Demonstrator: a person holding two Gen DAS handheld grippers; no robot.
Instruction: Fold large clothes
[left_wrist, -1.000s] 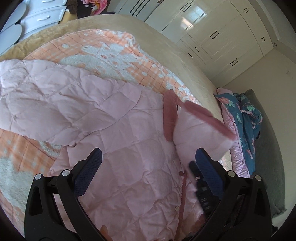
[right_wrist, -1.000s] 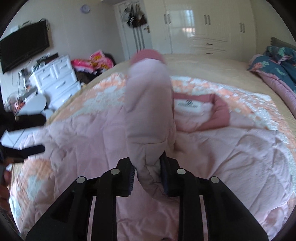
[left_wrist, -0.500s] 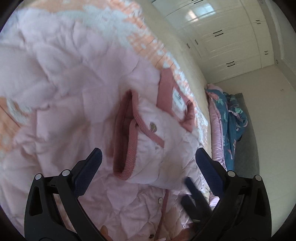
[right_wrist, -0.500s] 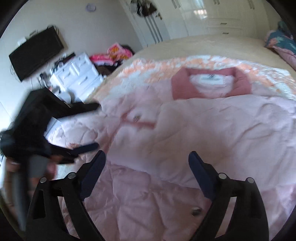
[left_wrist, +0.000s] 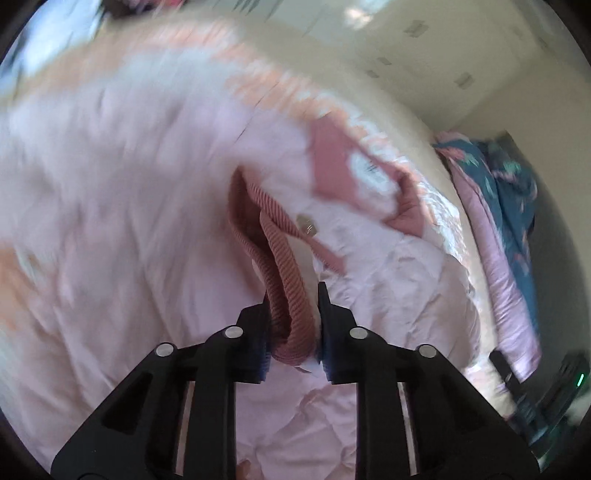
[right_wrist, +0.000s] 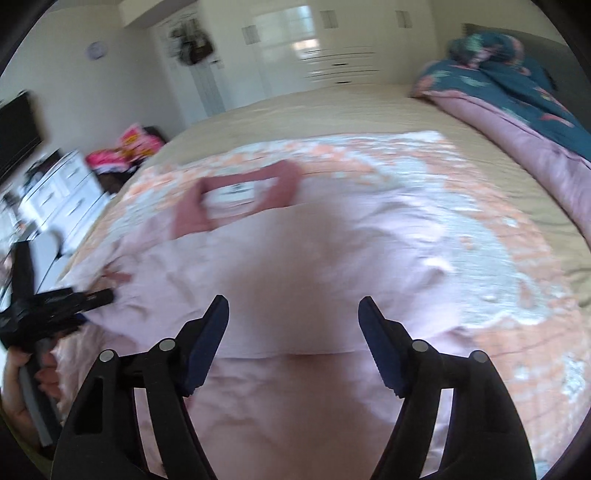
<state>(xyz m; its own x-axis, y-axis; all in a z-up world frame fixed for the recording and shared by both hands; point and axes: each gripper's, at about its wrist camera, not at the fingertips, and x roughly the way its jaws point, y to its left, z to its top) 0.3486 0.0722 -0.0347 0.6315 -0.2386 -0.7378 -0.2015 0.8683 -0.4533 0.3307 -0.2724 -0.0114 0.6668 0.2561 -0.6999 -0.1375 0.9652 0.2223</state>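
— While the pale pink quilted jacket (left_wrist: 388, 280) lies spread on the bed (right_wrist: 332, 110), what grips it?
— The left tongs (left_wrist: 293, 325) pinch its ribbed dusty-pink cuff (left_wrist: 284, 280).
— The right tongs (right_wrist: 293, 343)?
— Closing, empty, above the jacket.

You work over a bed (right_wrist: 332, 110) with a beige cover. An orange-and-white blanket (right_wrist: 498, 258) lies flat on the bed, and the pink quilted jacket (right_wrist: 332, 258) lies on that blanket. A teal floral duvet (right_wrist: 517, 81) is bunched at the bed's far right edge.
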